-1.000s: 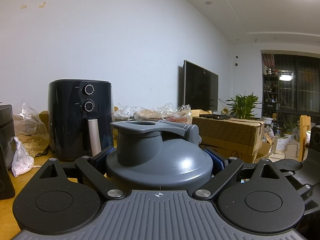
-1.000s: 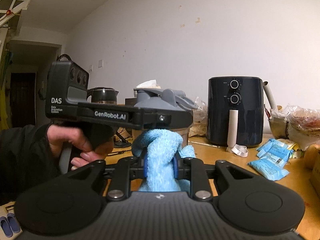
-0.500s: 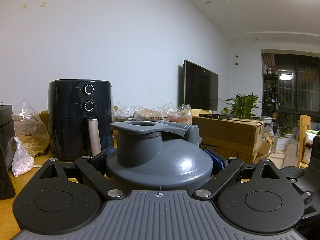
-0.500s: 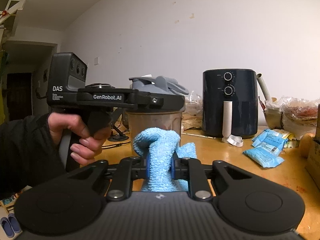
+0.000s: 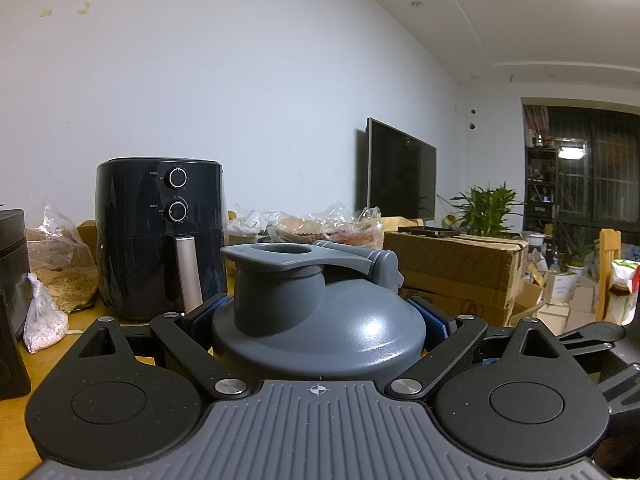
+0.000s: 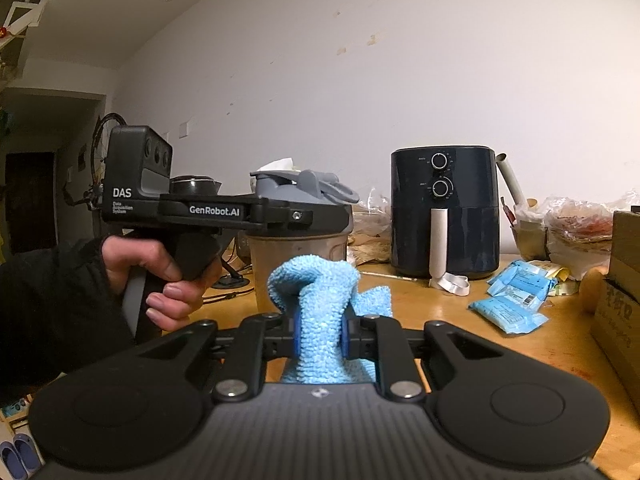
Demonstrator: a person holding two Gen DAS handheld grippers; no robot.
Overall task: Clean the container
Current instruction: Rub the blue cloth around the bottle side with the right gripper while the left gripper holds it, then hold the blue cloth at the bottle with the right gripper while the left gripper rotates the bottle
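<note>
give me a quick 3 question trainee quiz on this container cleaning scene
1. True or false: the right gripper is clamped on a blue cloth.
2. What does the left gripper grip? A) the air fryer B) the container's grey lid C) a snack packet
3. Fill in: the black air fryer has ___ round dials on its front.

Key
1. True: the cloth is pinched between the pads.
2. B: its pads sit on either side of the grey lid of the container.
3. two
</note>
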